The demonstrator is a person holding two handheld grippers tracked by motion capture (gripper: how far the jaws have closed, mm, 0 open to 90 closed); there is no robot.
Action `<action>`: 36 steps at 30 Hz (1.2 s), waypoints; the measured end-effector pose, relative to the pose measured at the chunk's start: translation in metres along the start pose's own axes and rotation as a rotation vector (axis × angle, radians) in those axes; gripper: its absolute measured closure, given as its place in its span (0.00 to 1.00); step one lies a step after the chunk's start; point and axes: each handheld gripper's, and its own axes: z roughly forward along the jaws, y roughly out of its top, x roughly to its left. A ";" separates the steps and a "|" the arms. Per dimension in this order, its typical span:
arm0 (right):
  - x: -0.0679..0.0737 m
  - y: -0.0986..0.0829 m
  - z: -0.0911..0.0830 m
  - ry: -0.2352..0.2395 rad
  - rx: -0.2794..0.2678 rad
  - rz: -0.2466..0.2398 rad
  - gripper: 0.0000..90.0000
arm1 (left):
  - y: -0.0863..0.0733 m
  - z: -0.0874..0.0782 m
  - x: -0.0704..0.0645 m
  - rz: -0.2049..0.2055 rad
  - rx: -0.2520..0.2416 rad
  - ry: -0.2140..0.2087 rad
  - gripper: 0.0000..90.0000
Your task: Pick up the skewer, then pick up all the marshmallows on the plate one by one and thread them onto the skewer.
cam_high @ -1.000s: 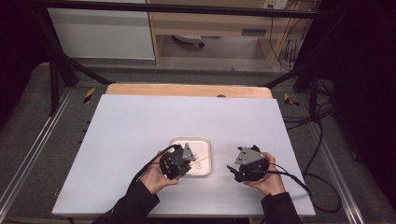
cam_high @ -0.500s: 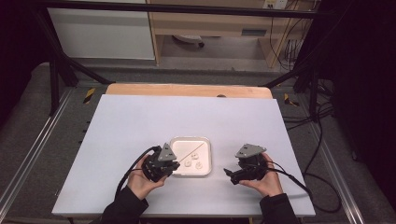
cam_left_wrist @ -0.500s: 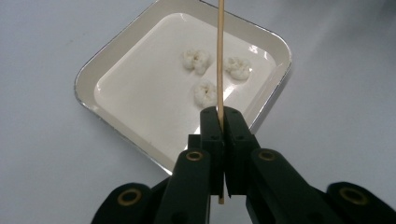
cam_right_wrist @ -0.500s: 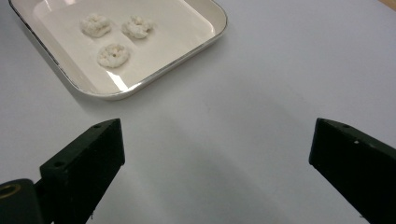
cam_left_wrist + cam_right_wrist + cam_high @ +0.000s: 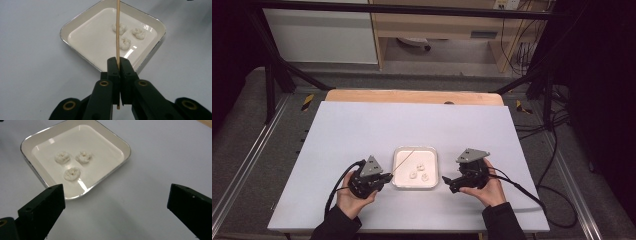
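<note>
A square white tray (image 5: 398, 156) lies at the table's near middle and holds three small white dough-like pieces (image 5: 418, 171). My left gripper (image 5: 387, 177) sits just left of the tray, shut on a thin wooden skewer (image 5: 404, 160) that slants out over the tray. In the left gripper view the skewer (image 5: 117, 30) runs straight up from the closed gripper (image 5: 117, 62) and crosses above one piece (image 5: 121, 28). My right gripper (image 5: 448, 184) rests just right of the tray, open and holding nothing. Its view (image 5: 115, 202) looks onto bare table, with the tray (image 5: 125, 147) and the pieces (image 5: 72, 173) ahead to the left.
The white tabletop (image 5: 362, 130) stretches around the tray, with a wooden strip (image 5: 412, 96) along its far edge. Black frame posts (image 5: 272, 80) and cables (image 5: 557, 140) flank the table. A cable (image 5: 517, 187) trails from the right gripper.
The left gripper has drawn back left and toward the person, off the tray, with the skewer still in it. The right gripper has barely shifted.
</note>
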 end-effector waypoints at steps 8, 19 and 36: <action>0.007 0.019 0.016 0.030 -0.033 0.025 0.02 | -0.009 -0.004 0.006 -0.023 -0.020 0.007 0.98; 0.012 0.035 0.039 0.056 -0.055 0.069 0.03 | -0.015 -0.009 0.010 -0.032 -0.035 0.013 0.98; 0.015 0.043 0.077 0.095 -0.020 0.070 0.23 | -0.016 -0.006 0.010 -0.044 -0.037 0.004 0.98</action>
